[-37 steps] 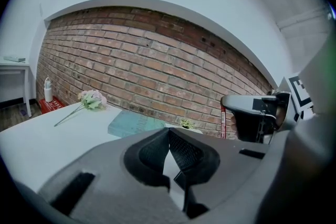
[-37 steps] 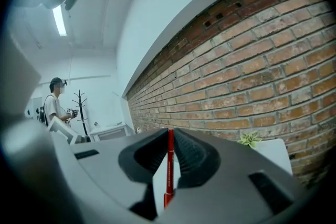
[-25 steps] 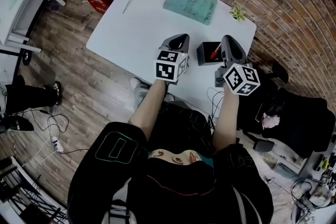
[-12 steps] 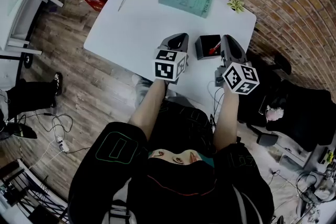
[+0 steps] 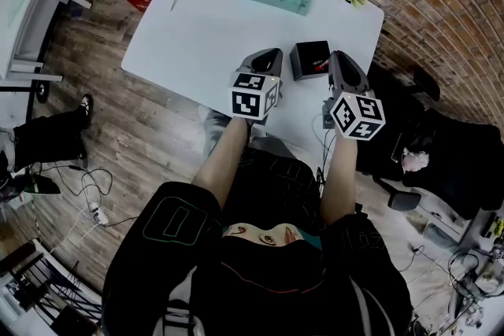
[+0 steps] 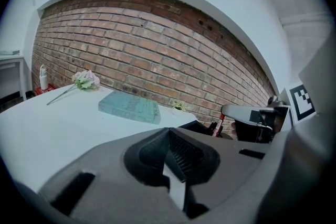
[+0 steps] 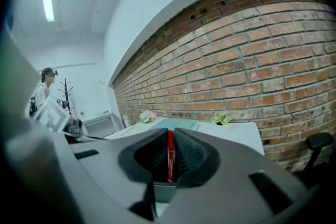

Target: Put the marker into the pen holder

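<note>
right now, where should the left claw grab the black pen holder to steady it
Take the pen holder by its left wall's rim, from above: it is an open box with thin upright walls, and the marker occupies the right side.

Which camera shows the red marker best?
The right gripper view: the marker shows close-up, clamped in the right tool. The head view shows a red bit by the pen holder; the left gripper view, a red sliver.

Head view looks steeply down on the table; both gripper views skim it toward the brick wall.
</note>
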`<state>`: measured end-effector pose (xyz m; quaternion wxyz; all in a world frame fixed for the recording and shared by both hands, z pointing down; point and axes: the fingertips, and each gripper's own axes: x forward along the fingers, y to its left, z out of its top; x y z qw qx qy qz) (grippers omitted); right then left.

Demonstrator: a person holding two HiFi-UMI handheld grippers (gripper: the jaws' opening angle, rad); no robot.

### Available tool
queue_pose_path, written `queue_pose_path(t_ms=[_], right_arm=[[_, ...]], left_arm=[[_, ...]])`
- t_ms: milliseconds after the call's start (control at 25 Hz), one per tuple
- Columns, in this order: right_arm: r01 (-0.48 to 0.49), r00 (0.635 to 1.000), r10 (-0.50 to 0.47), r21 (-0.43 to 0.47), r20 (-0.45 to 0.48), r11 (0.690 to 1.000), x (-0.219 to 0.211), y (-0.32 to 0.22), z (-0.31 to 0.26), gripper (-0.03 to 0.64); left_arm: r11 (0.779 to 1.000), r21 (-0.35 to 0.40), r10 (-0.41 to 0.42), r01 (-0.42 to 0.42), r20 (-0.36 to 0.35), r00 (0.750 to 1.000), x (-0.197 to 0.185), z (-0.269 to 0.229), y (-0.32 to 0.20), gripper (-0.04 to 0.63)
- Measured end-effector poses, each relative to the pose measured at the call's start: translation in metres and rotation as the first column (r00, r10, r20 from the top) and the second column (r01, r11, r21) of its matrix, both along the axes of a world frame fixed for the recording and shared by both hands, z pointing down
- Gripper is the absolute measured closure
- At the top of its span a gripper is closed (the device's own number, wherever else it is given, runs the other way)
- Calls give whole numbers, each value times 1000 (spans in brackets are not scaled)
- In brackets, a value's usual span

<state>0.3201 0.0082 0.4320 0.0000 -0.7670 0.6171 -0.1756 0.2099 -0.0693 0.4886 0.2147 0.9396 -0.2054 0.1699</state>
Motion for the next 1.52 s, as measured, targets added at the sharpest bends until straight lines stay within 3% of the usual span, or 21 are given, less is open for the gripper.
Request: queue_pose_path(t_ms=[840,1160,1520], right_arm=[[3,1000,-5,-65,-26,998,-10,22,21,564],[-22,999,21,-21,-34,1000,0,27,2,577],[-33,995,35,33,-89,999,14,16,-32,611]], left_arm=[[999,-26,29,-29,17,999,3,13,25,586],[1000,-23,18,-19,-19,1000,8,2,22,586],[999,28,-24,27,-101,995,15,-37,-4,586]])
